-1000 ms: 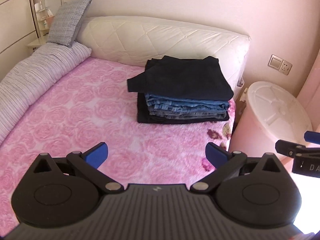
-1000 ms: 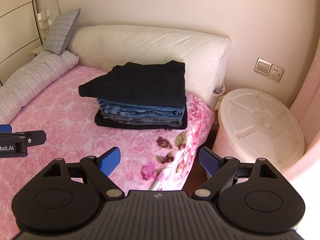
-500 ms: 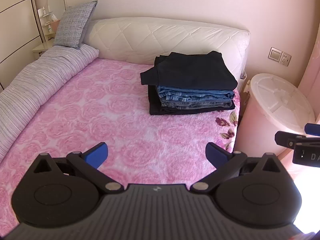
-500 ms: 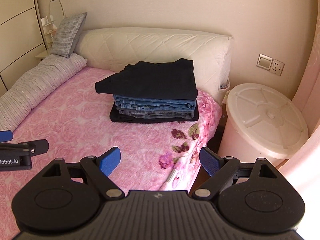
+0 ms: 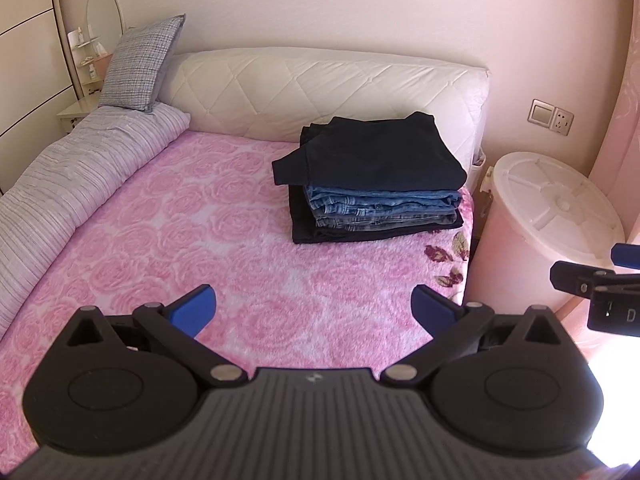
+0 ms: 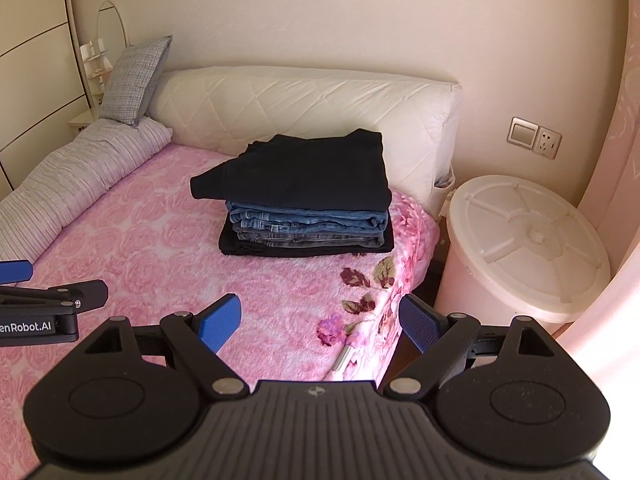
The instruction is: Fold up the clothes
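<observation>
Between the spread blue pads of the left claw nothing is held; its jaws are seen wide apart, poised above the near part of the pink rose-patterned bedspread. The right claw is likewise seen fully parted and empty, held over the bed's near right corner, with the left claw's tip visible just beside it at the edge of the right wrist view. Farther out, toward the head of the bed on its right side, a stack of folded clothes is found: a black garment is laid on top, folded blue jeans lie beneath it, and a further dark piece is set at the bottom. One corner of the top garment is seen overhanging the stack on the left. The stack is placed close in front of the white quilted headboard, well apart from both claws. A striped grey duvet is rolled along the bed's left side, and a lidded white bin stands on the floor beside the bed. No loose, unfolded garment is shown in either view, so the clothes in sight already lie folded as the task asks. Whether more items wait out of frame cannot be told, and therefore no particular next move can be settled from these views.
</observation>
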